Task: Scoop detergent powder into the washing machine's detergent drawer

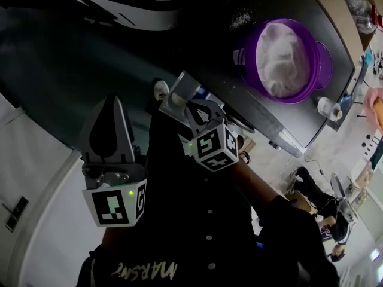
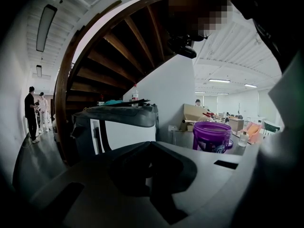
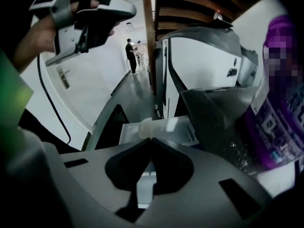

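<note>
My right gripper [image 1: 187,107] points steeply down at the washing machine's open, pale detergent drawer [image 1: 192,86], shut on a translucent white scoop [image 1: 173,102]. In the right gripper view the scoop [image 3: 151,127] lies just past that gripper's [image 3: 151,139] closed tips, over the drawer [image 3: 186,130]. A purple detergent tub [image 1: 286,60] full of white powder stands open on the dark machine top, at the far right. It shows close by in the right gripper view [image 3: 281,122]. My left gripper [image 1: 112,103] hangs left of the drawer, shut and holding nothing, aimed towards the tub [image 2: 211,136].
A small white bottle [image 1: 328,107] stands at the machine top's right edge, beyond the tub. Spilled powder specks [image 1: 240,20] lie behind the tub. A wooden staircase [image 2: 104,56] rises to the left. Two people [image 2: 35,113] stand far down the hallway.
</note>
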{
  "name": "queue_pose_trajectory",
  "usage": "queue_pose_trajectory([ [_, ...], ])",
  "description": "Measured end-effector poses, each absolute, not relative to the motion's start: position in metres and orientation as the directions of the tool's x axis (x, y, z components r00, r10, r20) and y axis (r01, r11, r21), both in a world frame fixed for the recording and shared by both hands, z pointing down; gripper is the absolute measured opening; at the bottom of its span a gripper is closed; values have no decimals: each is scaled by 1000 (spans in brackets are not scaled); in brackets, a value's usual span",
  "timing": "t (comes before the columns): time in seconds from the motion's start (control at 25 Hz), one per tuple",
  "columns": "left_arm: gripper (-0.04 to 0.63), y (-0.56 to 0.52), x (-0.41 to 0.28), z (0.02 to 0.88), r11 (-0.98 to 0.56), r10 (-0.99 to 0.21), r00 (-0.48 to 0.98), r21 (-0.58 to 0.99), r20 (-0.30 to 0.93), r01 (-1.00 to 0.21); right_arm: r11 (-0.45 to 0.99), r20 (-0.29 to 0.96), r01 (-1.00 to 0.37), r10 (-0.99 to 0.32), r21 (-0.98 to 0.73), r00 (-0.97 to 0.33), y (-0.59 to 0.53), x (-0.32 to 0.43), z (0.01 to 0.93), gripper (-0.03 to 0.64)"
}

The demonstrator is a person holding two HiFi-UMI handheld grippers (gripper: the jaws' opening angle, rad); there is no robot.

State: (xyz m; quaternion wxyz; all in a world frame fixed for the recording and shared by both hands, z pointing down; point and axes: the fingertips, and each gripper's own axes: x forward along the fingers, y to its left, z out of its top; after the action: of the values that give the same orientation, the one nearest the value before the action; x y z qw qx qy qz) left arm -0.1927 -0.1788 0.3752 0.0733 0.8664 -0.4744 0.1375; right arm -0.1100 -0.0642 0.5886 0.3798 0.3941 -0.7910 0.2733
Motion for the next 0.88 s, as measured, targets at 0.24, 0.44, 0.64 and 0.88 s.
queue_pose_trajectory([
  [0.24,8,-180,-191,381,-545,-794,516,0,323,-838,257,739,-839,-396,-480,-545,-62,-109,594,32],
  [0.44,8,-182,-189,385,-553,-785,522,3,335,-833,131,663,-766,-422,-630,-618,-62,-110,596,32],
  [0.64,9,-182,-187,387,-557,-780,526,5,340,-830,99,644,-742,-430,-663,-632,-67,-109,592,32],
  [0.88,9,-182,-186,389,-559,-777,527,7,344,-829,118,658,-761,-430,-639,-619,-64,-108,597,32],
])
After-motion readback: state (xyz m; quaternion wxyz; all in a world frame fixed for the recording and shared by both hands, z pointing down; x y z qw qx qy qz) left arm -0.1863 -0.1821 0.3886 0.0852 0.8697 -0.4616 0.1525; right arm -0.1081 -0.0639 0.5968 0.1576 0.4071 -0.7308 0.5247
